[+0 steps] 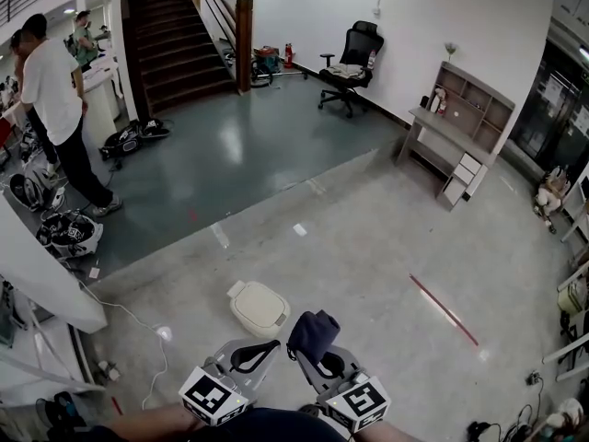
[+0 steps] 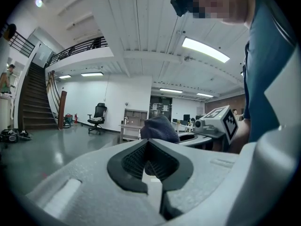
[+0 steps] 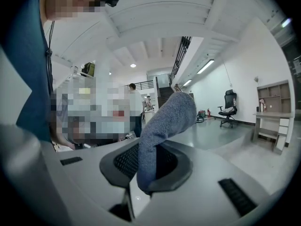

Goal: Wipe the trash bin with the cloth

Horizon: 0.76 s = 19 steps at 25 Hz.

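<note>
A cream trash bin (image 1: 259, 307) with its lid down stands on the pale floor just ahead of both grippers. My right gripper (image 1: 317, 354) is shut on a dark blue cloth (image 1: 313, 331), which sticks up from its jaws a little right of the bin. In the right gripper view the cloth (image 3: 164, 126) rises out of the right gripper (image 3: 149, 166), pinched between the pads. My left gripper (image 1: 254, 356) is held beside it, shut with nothing between its jaws. From the left gripper (image 2: 149, 163) I see the cloth (image 2: 159, 127) and the right gripper's marker cube (image 2: 221, 121) behind.
A person in a white shirt (image 1: 51, 81) stands far left, with bags and helmets (image 1: 69, 233) on the dark floor. Stairs (image 1: 175, 35), an office chair (image 1: 354, 63) and a desk with shelves (image 1: 456, 127) stand at the back. A white cable (image 1: 138, 320) and a red tape line (image 1: 444, 309) lie on the floor.
</note>
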Motion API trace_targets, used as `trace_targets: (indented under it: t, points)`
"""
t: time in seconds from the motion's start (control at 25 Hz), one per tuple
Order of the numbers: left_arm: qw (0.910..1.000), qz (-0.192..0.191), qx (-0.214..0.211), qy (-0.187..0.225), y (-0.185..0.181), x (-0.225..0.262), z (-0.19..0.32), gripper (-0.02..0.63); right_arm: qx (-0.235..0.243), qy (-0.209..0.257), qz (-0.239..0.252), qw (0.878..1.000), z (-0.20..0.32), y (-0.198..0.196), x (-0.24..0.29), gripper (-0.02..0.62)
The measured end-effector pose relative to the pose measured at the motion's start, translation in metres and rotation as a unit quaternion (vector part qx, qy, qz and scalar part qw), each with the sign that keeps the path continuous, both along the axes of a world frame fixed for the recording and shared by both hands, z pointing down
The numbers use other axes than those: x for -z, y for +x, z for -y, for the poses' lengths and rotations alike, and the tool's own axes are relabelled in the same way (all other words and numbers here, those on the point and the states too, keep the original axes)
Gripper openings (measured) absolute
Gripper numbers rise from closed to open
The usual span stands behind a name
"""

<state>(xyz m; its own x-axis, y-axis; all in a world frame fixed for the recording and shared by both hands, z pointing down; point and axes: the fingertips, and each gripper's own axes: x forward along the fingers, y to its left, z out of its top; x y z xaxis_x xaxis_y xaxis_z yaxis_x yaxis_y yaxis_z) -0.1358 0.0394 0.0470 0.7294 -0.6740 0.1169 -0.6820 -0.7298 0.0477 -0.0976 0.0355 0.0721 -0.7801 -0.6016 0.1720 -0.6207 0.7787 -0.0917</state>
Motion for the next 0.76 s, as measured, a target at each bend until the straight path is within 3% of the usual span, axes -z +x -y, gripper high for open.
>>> trace_targets:
  t: [0.76]
  points:
    - [0.9999, 0.006, 0.008, 0.004, -0.0039, 0.0058, -0.0053, -0.003, 0.007, -0.005, 0.003, 1.000, -0.0034, -0.0019, -0.0004, 0.051]
